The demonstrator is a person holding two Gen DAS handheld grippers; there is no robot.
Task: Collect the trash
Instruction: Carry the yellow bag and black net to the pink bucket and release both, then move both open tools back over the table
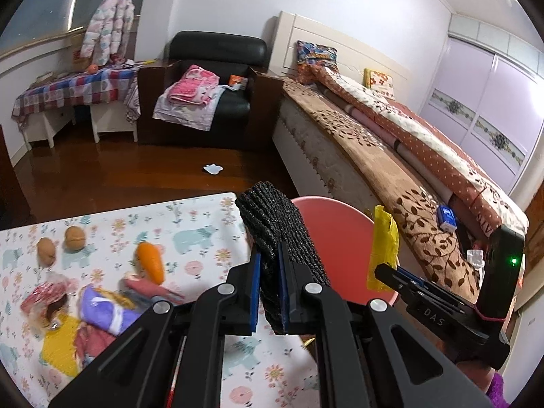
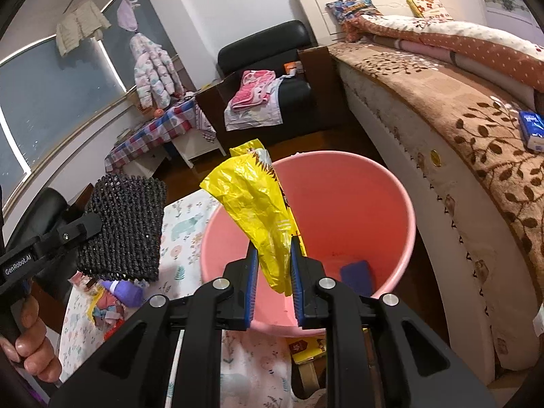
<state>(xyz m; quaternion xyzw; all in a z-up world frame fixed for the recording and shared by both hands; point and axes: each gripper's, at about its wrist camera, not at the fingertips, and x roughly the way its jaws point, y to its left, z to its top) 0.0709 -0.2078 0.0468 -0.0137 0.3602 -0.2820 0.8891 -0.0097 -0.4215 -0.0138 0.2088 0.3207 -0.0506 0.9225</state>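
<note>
My left gripper [image 1: 270, 255] is shut on a black foam net sleeve [image 1: 278, 227], held upright over the table's edge beside the pink bucket [image 1: 336, 234]. In the right wrist view the same net sleeve [image 2: 124, 227] hangs left of the bucket. My right gripper [image 2: 273, 248] is shut on a crumpled yellow plastic wrapper [image 2: 258, 204], which stands up over the pink bucket [image 2: 343, 200]. A dark blue object [image 2: 357, 277] lies at the bucket's bottom. From the left wrist view the right gripper [image 1: 382, 273] and its yellow wrapper [image 1: 384, 248] show beyond the bucket.
A floral-cloth table [image 1: 190, 234] carries a toy carrot [image 1: 151, 261], two walnuts [image 1: 74, 238], and doll clothes [image 1: 102, 309]. A bed [image 2: 476, 119] runs along the right, with a blue tissue pack [image 2: 532, 131]. White scrap [image 1: 213, 169] lies on the wood floor. An armchair [image 1: 217, 85] stands behind.
</note>
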